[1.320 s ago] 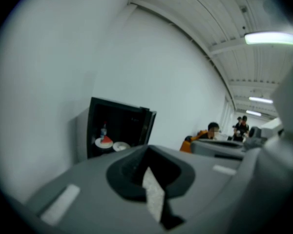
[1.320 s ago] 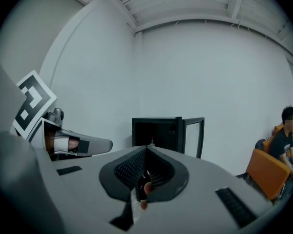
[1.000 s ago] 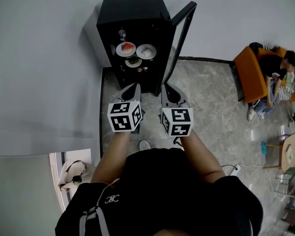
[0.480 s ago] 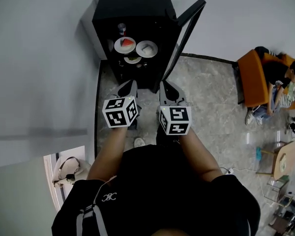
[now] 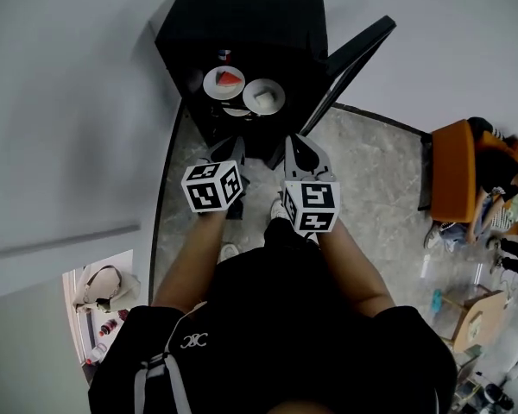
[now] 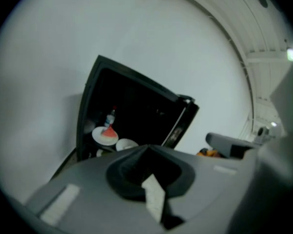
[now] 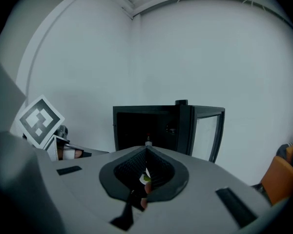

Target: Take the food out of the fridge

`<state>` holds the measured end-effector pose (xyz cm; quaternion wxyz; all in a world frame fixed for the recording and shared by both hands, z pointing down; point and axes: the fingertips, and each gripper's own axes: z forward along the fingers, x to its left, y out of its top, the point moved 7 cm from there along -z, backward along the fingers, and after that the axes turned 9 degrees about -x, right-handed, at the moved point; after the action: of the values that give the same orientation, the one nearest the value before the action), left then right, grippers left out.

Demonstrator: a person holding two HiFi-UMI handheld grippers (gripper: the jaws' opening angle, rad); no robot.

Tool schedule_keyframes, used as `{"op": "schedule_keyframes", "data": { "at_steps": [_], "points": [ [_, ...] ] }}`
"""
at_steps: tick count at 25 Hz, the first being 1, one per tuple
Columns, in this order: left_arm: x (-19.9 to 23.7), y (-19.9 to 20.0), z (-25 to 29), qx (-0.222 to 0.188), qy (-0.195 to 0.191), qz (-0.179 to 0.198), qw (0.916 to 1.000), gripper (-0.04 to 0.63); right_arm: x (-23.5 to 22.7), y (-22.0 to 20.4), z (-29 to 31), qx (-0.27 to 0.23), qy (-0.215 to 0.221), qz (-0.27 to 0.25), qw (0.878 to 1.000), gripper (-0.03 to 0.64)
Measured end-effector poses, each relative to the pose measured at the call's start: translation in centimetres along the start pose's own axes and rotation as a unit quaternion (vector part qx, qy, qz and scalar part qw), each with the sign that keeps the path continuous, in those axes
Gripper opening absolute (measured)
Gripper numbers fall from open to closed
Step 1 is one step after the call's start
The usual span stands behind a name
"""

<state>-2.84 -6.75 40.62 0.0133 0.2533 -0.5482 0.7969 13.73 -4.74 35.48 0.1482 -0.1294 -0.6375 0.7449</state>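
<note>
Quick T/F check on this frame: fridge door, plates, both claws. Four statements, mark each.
1. The fridge door stands open. True.
2. The left claw holds a plate. False: it is shut with no plate in it, short of the fridge.
3. A plate with a red slice sits inside the fridge. True.
4. The right claw is wide open. False: it is shut.
</note>
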Motion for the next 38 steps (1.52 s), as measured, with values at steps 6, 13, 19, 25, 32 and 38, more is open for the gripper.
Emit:
{"op": "schedule_keyframes", "data": {
  "at_steps": [6,13,19,25,32,38],
  "points": [
    [2.2,-4.1,5.9,0.020,-0.044,-0.167,0.9848,0.040,-3.8,-2.2,2.3,0.032,0.002,0.012,0.999,-0.006],
    [7.7,-11.5,13.1,-0.015,-0.078,-0.494,0.8657,0.104,-6.6,-5.3,3.4,0.082,0.001,0.039,0.996,-0.006],
    [10.9,-15.7,17.7,-0.033,-0.041,-0.550,0.8337,0.104,-8.9,-7.4,2.5,0.114,-0.014,0.044,0.992,-0.006],
    [11.8,-16.6,21.6,0.009,-0.027,-0.510,0.8600,0.118,-10.5,-8.9,2.4,0.131,-0.024,0.046,0.990,-0.006],
    [11.3,-16.2,24.3,0.025,-0.010,-0.501,0.8648,0.108,-12.0,-9.5,2.2,0.138,-0.040,0.047,0.988,-0.006],
    [11.5,-16.8,24.5,0.036,0.004,-0.517,0.8552,0.037,-13.0,-10.1,1.7,0.147,-0.048,0.050,0.987,-0.006]
  ]
}}
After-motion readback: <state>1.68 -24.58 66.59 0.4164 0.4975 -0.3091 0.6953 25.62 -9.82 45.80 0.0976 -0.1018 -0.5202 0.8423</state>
